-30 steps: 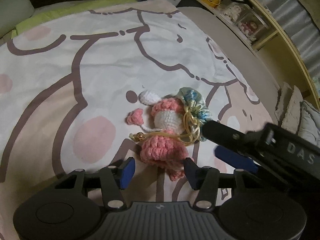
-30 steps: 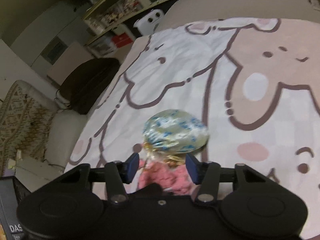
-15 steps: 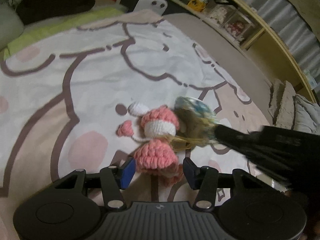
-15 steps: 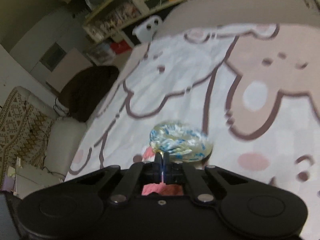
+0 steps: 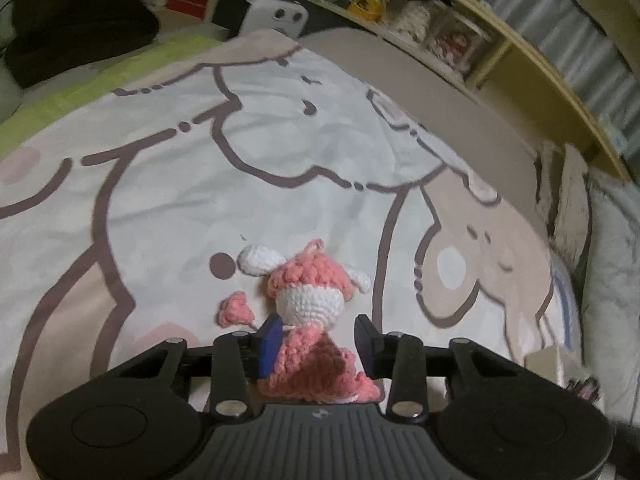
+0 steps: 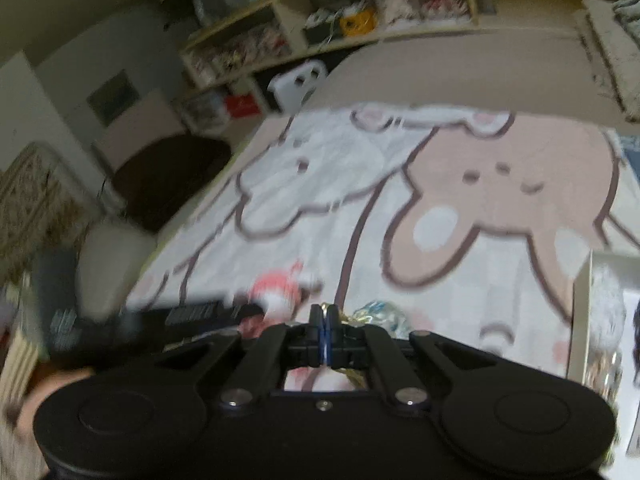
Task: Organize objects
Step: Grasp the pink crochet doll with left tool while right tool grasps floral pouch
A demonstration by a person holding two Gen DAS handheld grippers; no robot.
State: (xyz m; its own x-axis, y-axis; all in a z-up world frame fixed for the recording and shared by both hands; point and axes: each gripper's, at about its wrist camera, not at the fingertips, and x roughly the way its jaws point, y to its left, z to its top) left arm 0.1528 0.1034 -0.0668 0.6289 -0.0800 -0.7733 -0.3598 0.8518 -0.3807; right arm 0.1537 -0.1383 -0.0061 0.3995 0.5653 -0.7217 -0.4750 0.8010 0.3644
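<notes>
Crochet doll [image 5: 310, 312], pink with a white face and white ears, lies on the cartoon-printed bedspread [image 5: 168, 184] directly ahead of the left gripper [image 5: 318, 340]; its pink lower body sits between that gripper's two blue-padded fingers, which stand spread apart; the left pad [image 5: 269, 345] looks to be against the yarn while the right one stands just clear, so nothing is clamped; a small pink crochet heart [image 5: 235, 309] on a thin cord lies just ahead and to the left of the left finger; beyond the doll's head, a dark round spot of the print shows on the fabric. Right gripper [image 6: 325, 334] has its fingers pressed together, and gold cord [image 6: 354, 374] runs down from the seam between the pads, so it is pinched on the drawstring of a small blue-and-white patterned pouch [image 6: 380, 314], which hangs just ahead and slightly right of the fingertips; whether the pouch rests on the bedspread cannot be told through the blur; the doll shows in this view as a smeared pink and white shape ahead and to the left, with the dark body of the left gripper reaching in from the left; a pale box [image 6: 600, 320] stands at the far right edge; shelves [image 6: 320, 28] crowded with small items run along the wall far ahead.
</notes>
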